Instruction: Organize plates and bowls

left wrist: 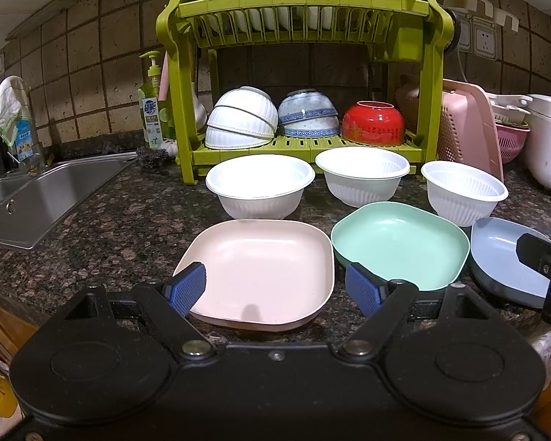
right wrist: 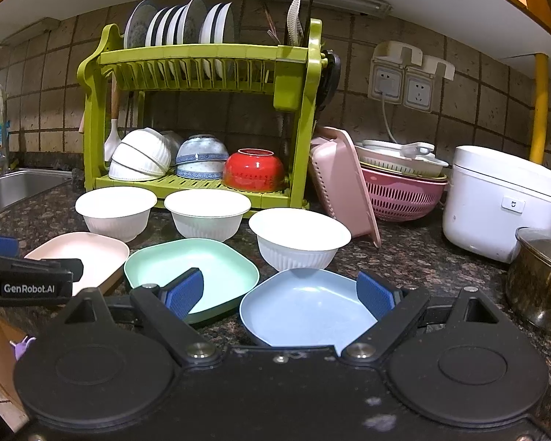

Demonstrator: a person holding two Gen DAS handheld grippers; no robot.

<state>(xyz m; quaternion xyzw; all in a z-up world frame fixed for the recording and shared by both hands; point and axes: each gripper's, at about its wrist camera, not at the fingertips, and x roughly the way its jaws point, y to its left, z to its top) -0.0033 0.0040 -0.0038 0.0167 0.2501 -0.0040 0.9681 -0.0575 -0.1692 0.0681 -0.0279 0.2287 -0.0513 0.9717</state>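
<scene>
1. The left black two-finger tool (left wrist: 275, 288) is held low and level, its blue-padded fingers (left wrist: 185, 288) spread wide with nothing between them.
2. The right black two-finger tool (right wrist: 279, 292) sits just beside it at about the same height, blue-padded fingers (right wrist: 183, 292) likewise wide apart and gripping nothing.
3. Both point forward, side by side.

Left gripper (left wrist: 275, 288), jaws spread, hovers over pink plate (left wrist: 260, 268).
</scene>
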